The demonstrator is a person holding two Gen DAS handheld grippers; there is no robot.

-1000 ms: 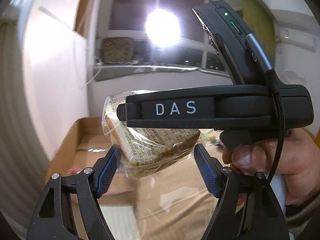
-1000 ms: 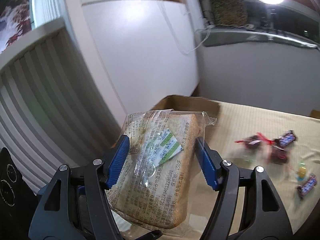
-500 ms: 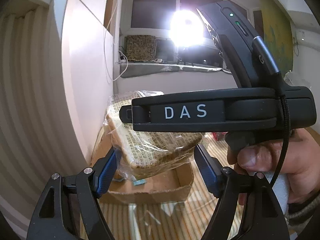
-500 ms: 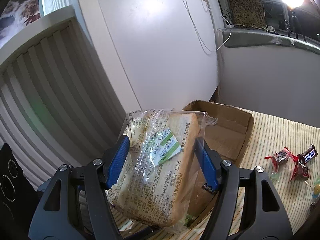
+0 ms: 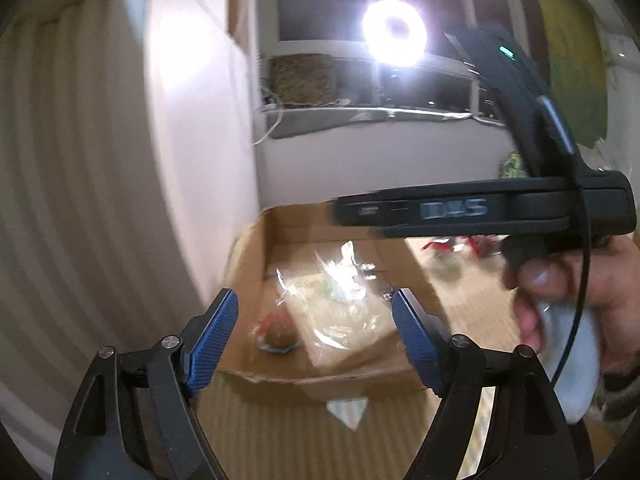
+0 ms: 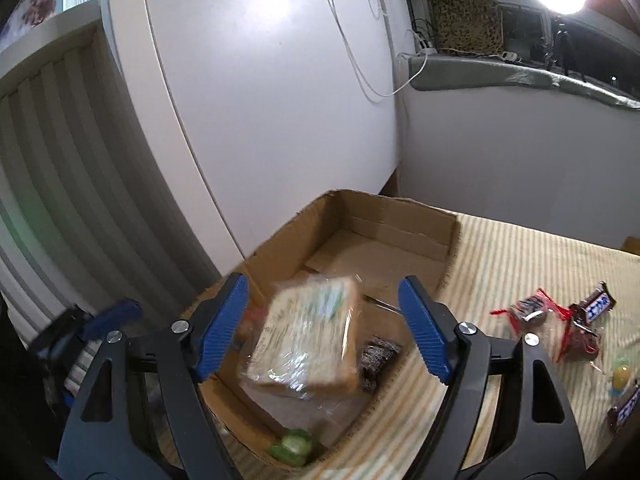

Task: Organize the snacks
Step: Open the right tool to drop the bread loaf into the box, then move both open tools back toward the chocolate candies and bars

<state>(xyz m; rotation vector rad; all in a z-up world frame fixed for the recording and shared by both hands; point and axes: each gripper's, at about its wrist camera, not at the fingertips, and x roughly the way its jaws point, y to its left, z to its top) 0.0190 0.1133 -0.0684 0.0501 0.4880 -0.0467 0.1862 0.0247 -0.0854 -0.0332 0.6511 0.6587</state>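
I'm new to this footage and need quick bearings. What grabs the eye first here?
The wrapped bread slice lies blurred in the cardboard box, between the open right gripper fingers, which have just been opening. A glaring ring light shines by the window, and candy bars lie scattered on the striped cloth right of the box.

Motion-blurred bread bag (image 6: 308, 340) in the box (image 6: 384, 216); unreadable label; edge-cropped candy bar (image 6: 624, 410).

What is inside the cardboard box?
The cardboard box holds a wrapped bread pack, a dark wrapped candy, a green snack and a round brown sweet. Whatever lies under the bread is covered.
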